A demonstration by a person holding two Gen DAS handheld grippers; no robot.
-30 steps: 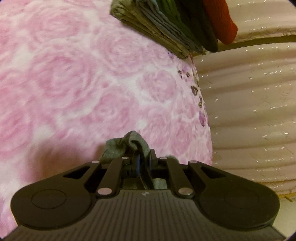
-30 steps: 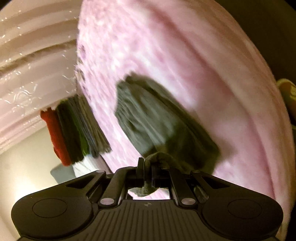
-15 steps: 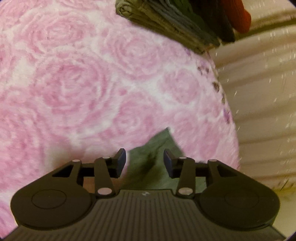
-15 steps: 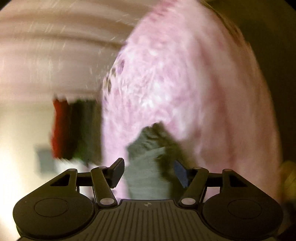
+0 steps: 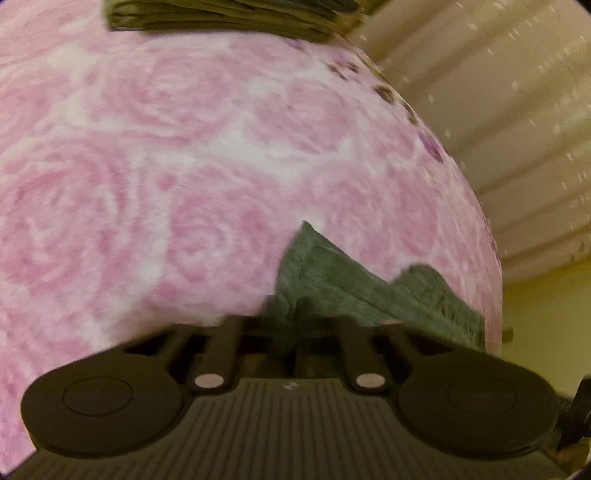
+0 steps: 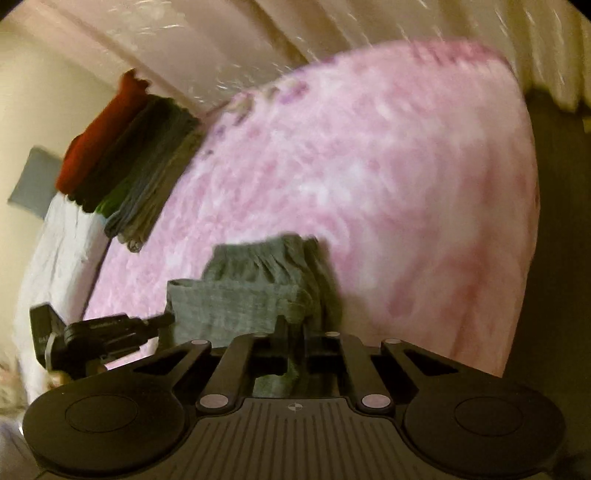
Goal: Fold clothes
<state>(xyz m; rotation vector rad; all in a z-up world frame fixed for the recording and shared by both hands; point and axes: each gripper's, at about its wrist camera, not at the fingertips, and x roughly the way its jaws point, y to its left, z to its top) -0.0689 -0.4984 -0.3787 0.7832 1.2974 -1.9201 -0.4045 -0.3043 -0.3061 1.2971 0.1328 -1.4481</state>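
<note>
A small grey-green garment lies partly folded on the pink rose-patterned blanket near its right edge. My left gripper is shut on the garment's near left part. In the right wrist view the same garment shows a folded band across the front and gathered cloth behind. There my right gripper is shut on its near right edge. The left gripper appears at the garment's left side in that view.
A stack of folded clothes sits at the blanket's far edge; the right wrist view shows the stack in red, dark green and grey. A pale curtain hangs beyond the blanket. A white sheet lies beside the stack.
Both grippers held the garment a second ago, stood open over it half a second ago, and are now shut on it again at new spots. The garment lies flatter and more folded.
</note>
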